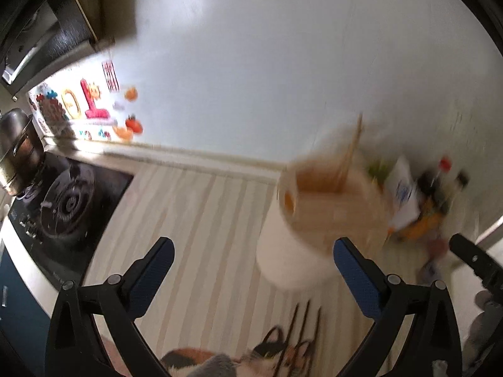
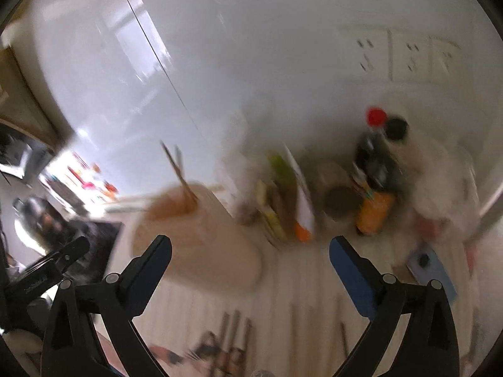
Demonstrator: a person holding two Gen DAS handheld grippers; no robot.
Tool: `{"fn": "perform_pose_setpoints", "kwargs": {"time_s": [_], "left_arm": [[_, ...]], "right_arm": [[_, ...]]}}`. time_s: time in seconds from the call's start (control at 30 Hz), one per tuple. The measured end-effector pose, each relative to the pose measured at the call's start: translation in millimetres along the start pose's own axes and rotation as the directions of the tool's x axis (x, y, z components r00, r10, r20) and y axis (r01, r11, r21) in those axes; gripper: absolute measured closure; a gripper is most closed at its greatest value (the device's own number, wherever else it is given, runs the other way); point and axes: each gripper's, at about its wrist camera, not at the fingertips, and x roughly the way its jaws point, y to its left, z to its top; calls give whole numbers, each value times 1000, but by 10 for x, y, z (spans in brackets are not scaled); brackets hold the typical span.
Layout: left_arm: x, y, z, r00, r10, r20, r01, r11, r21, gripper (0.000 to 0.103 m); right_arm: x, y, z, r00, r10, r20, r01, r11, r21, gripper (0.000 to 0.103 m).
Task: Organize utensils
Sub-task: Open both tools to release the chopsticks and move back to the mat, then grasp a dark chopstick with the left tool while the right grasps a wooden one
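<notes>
A white and tan utensil holder (image 1: 317,216) stands on the striped counter with a pair of chopsticks (image 1: 349,157) sticking out of it; it also shows in the right wrist view (image 2: 195,232), blurred. More chopsticks (image 1: 301,330) lie on the counter in front of it, seen also in the right wrist view (image 2: 235,333). My left gripper (image 1: 253,260) is open and empty, above the counter just left of the holder. My right gripper (image 2: 250,257) is open and empty, to the right of the holder. Both views are motion-blurred.
A gas stove (image 1: 66,207) with a steel pot (image 1: 15,154) is at the left. Bottles (image 2: 374,182), packets (image 2: 283,201) and a blue box (image 2: 430,267) crowd the back right corner. A patterned cloth (image 1: 220,361) lies at the near edge.
</notes>
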Motion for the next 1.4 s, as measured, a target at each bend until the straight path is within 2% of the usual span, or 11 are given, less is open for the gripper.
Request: {"fn": "perform_pose_setpoints", "kwargs": {"time_s": [0.17, 0.23, 0.37, 0.5, 0.57, 0.67, 0.73, 0.77, 1.13, 1.23, 1.4], "left_arm": [[382, -155, -429, 992, 8, -129, -2, 999, 49, 0], [584, -208, -634, 982, 15, -190, -1, 997, 74, 0], [978, -338, -1050, 949, 55, -310, 2, 984, 181, 3], [1283, -375, -1418, 898, 40, -439, 58, 977, 207, 30], [1361, -404, -1510, 886, 19, -464, 87, 974, 208, 30], [1423, -521, -1592, 884, 39, -466, 104, 955, 276, 33], [1472, -589, -1648, 877, 60, -477, 106, 944, 314, 53], [1492, -603, -1662, 873, 61, -484, 108, 943, 314, 56], [1457, -511, -1585, 881, 43, -472, 103, 955, 279, 81], [1439, -458, -1590, 880, 45, -472, 104, 953, 283, 96], [1455, -465, -1596, 884, 55, -464, 71, 965, 250, 99]], "right_arm": [[300, -259, -455, 987, -43, -156, 46, 999, 16, 8], [518, -337, -681, 966, -56, -253, 61, 998, 14, 32], [834, -493, -1045, 930, -65, -361, 80, 996, 27, 65], [1028, -590, -1324, 902, -74, -426, 89, 996, 15, 85], [1093, -617, -1418, 888, -75, -454, 88, 996, 7, 85], [1158, -634, -1504, 874, -72, -481, 83, 997, 2, 85], [1224, -646, -1570, 861, -66, -505, 80, 997, 6, 85], [1269, -666, -1563, 856, -63, -513, 77, 997, 8, 85], [1485, -627, -1651, 821, -103, -561, 93, 995, -46, 85], [1542, -550, -1613, 819, -129, -559, 104, 992, -76, 84], [1549, -499, -1589, 814, -172, -555, 121, 984, -127, 85]]}}
